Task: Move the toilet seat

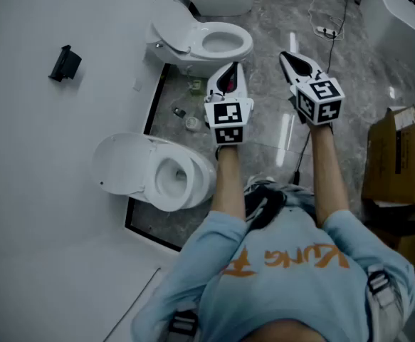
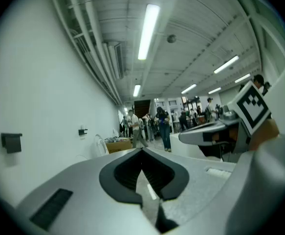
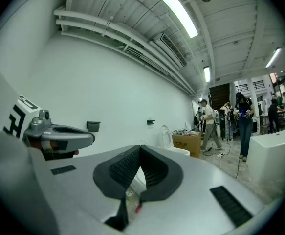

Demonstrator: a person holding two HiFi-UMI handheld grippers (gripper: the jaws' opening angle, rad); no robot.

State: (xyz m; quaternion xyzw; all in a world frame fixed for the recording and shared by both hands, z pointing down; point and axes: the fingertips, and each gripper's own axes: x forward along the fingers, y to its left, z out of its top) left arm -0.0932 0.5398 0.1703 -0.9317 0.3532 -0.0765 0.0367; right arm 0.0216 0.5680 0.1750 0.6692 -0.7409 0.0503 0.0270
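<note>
The nearest white toilet stands by the left wall, its lid raised against the wall and the bowl open. A second toilet stands farther along, also with its lid up. My left gripper hovers in the air between the two toilets, shut and empty. My right gripper is held to its right over the marble floor, shut as well, with nothing in it. In the left gripper view the gripper points along the room. In the right gripper view the gripper faces a distant toilet.
A black holder hangs on the wall. Small items lie on the floor between the toilets. A cardboard box stands at the right, a white tub at the far right, with cables nearby. People stand far down the room.
</note>
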